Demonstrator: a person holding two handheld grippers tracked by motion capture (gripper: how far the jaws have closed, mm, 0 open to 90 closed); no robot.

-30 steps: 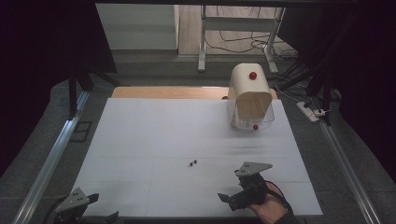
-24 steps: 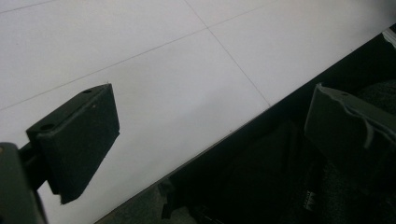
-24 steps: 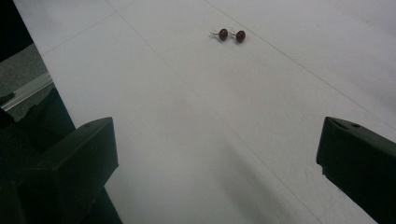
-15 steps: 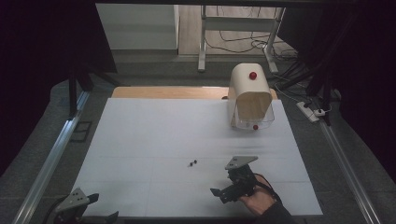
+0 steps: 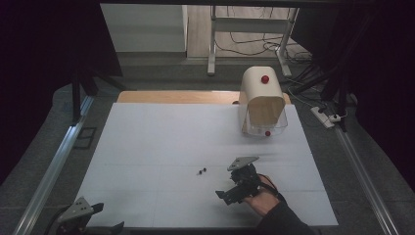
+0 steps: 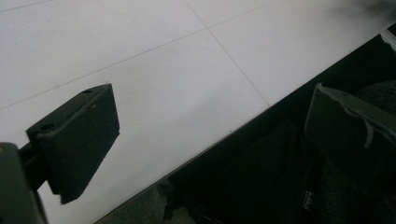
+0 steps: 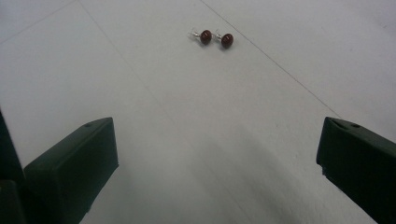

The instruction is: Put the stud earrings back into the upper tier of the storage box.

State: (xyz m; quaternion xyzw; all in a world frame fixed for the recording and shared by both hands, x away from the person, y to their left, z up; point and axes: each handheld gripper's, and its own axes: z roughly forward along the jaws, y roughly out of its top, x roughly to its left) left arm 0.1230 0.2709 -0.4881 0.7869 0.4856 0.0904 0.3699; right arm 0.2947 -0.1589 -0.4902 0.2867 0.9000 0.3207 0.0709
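Two small dark-red stud earrings (image 5: 201, 171) with silver posts lie side by side on the white table (image 5: 147, 147), front of centre. My right gripper (image 5: 228, 183), held in a hand, stands just right of them. It is open, with nothing between its fingers. In the right gripper view the earrings (image 7: 215, 38) lie ahead of the right gripper (image 7: 217, 135), a little beyond its wide-spread jaws. My left gripper (image 5: 106, 218) rests at the table's front left edge. The left gripper (image 6: 210, 121) is open and holds nothing, one jaw over the table, the other past its edge.
A cream, round-topped box (image 5: 263, 100) with a red knob and a clear front tray stands at the back right of the table. Metal rails (image 5: 54, 166) run along both sides. A power strip (image 5: 325, 117) lies on the floor at right.
My right gripper has moved left and a little farther onto the table, closing in on the earrings. The left gripper has stayed put.
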